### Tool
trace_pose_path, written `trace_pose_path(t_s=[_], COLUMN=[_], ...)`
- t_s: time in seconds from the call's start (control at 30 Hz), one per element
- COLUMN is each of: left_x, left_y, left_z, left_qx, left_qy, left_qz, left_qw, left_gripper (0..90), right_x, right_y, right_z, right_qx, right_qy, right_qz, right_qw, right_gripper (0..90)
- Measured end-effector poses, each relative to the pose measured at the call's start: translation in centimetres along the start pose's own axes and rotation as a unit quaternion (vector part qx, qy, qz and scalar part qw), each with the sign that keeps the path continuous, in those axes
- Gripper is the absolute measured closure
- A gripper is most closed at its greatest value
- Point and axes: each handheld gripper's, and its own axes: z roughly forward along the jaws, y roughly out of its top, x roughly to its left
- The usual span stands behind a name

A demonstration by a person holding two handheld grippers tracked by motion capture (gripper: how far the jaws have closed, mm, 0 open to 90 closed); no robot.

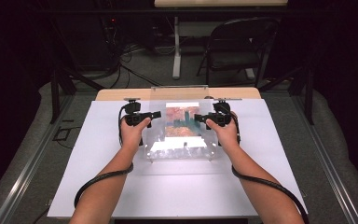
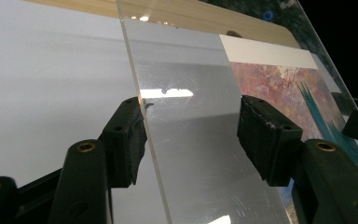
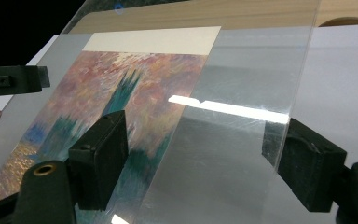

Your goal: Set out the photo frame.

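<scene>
Clear acrylic sheet (image 1: 179, 128) lies mid-table over a painted print (image 1: 182, 119). Left gripper (image 1: 150, 115) at 9 o'clock, right gripper (image 1: 201, 118) at 3 o'clock; jaws spread, edges straddled, forearms extended.

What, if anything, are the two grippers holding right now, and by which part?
Nothing is clamped yet. The left gripper and right gripper each straddle a side edge of the clear acrylic sheet, jaws wide open.

A dark folding chair (image 1: 240, 46) stands on the floor beyond the white-covered table (image 1: 98, 154) (cables (image 1: 130, 65) trail left of the chair).
</scene>
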Motion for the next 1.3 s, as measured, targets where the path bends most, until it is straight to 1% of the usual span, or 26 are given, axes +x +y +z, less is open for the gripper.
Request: trace_pose_path(t_s=[0.1,0.13,0.23,0.37,0.53,0.77,0.8,0.87,1.03,1.07,1.1,1.17,1.23,1.27,1.3], left_x=[-0.1,-0.3,-0.6,-1.0,-1.5,-2.0,-2.2,-2.3,-2.6,-2.7,-2.7,-2.9,-3.0,-3.2,-3.2], left_y=[0.0,0.0,0.0,0.1,0.0,0.0,0.0,-0.1,-0.2,-0.2,-0.3,-0.4,-0.5,-0.6,-0.6], left_z=[-0.3,-0.6,-1.0,-1.4,-2.0,-2.8,-3.0,-3.3,-3.9,-4.1,-4.2,-4.8,-5.0,-5.3,-5.3], left_qx=[-0.001,-0.003,-0.008,-0.009,-0.015,-0.020,-0.022,-0.025,-0.031,-0.031,-0.034,-0.038,-0.039,-0.041,-0.041], left_qy=[0.000,0.000,0.000,0.003,0.005,0.007,0.008,0.006,0.004,0.003,0.002,0.000,-0.002,-0.001,-0.001], left_qz=[0.005,0.010,0.017,0.023,0.028,0.036,0.039,0.040,0.042,0.044,0.046,0.049,0.051,0.056,0.056], left_qw=[1.0000,0.9999,0.9998,0.9997,0.9995,0.9991,0.9990,0.9989,0.9986,0.9985,0.9984,0.9981,0.9979,0.9976,0.9976], left_gripper=[43.1,43.1,43.2,43.2,44.0,45.0,45.2,46.0,47.7,48.1,48.1,49.4,49.7,50.2,50.3], right_x=[0.2,0.3,0.6,1.0,1.3,2.0,2.1,2.3,2.8,3.1,3.1,3.4,3.6,3.9,4.0], right_y=[0.1,0.1,0.2,0.3,0.4,0.5,0.5,0.5,0.5,0.5,0.5,0.5,0.5,0.5,0.4], right_z=[-0.2,-0.5,-0.9,-1.3,-1.9,-2.6,-2.8,-3.1,-3.6,-3.9,-3.9,-4.3,-4.5,-4.8,-4.9], right_qx=[0.000,-0.002,-0.004,-0.004,-0.006,-0.007,-0.007,-0.009,-0.012,-0.011,-0.011,-0.011,-0.011,-0.011,-0.011], right_qy=[0.001,0.001,-0.001,-0.001,-0.003,-0.009,-0.011,-0.011,-0.017,-0.020,-0.020,-0.022,-0.023,-0.026,-0.027], right_qz=[-0.005,-0.008,-0.018,-0.027,-0.040,-0.048,-0.054,-0.055,-0.065,-0.068,-0.068,-0.079,-0.083,-0.087,-0.087], right_qw=[1.0000,1.0000,0.9998,0.9996,0.9992,0.9988,0.9984,0.9984,0.9977,0.9974,0.9974,0.9965,0.9962,0.9958,0.9957], right_gripper=[22.0,22.0,22.0,22.0,22.0,22.0,21.9,22.0,22.0,22.0,22.0,22.0,22.0,22.0,22.0])
